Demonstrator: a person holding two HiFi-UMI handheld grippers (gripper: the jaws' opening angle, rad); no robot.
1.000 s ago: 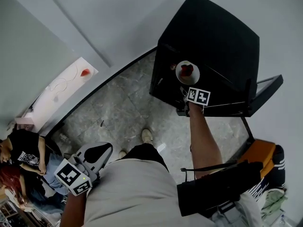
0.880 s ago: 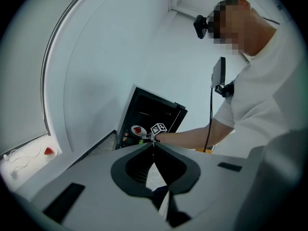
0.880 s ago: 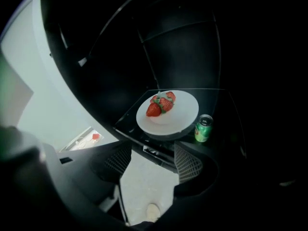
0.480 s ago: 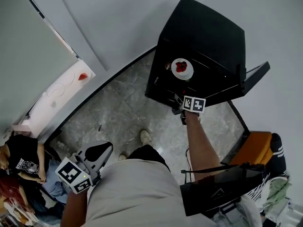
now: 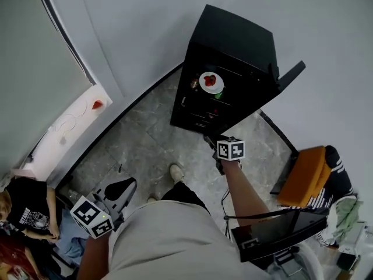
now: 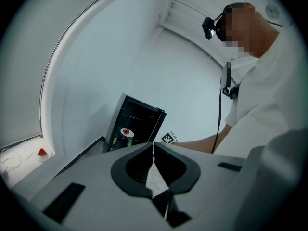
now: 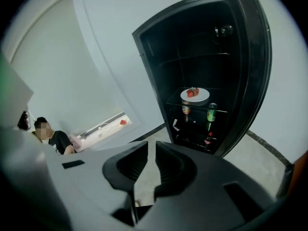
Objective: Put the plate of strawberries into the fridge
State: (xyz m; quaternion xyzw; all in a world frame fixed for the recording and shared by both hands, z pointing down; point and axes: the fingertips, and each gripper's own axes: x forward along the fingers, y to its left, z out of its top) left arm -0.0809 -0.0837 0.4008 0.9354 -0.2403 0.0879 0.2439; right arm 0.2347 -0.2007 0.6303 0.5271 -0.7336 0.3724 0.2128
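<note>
on a glass shelf inside the open black fridge sits the plate of strawberries, well apart from both grippers. the head view shows it from above as a small white disc with red on it, and also the fridge's flat top, the door swung out edge-on to the right, an orange chair and a seated person at lower left.

the right gripper hangs over the grey stone floor short of the fridge, pointing at it. only the right gripper view looks into the shelves: the plate sits above a bottle and a green can, with another bottle lower down. the same view gives this gripper's jaws: they have just been closing and stand with a narrow slit between them, floor showing through and nothing held.

the left gripper is low by the person's hip, far from the fridge. the left gripper view shows its tips together, with nothing between them. it alone shows the person's torso with a cable down the chest, and beyond the jaws the distant fridge, the plate and the right gripper's marker cube.

a small red thing lies on the white ledge by the wall.
</note>
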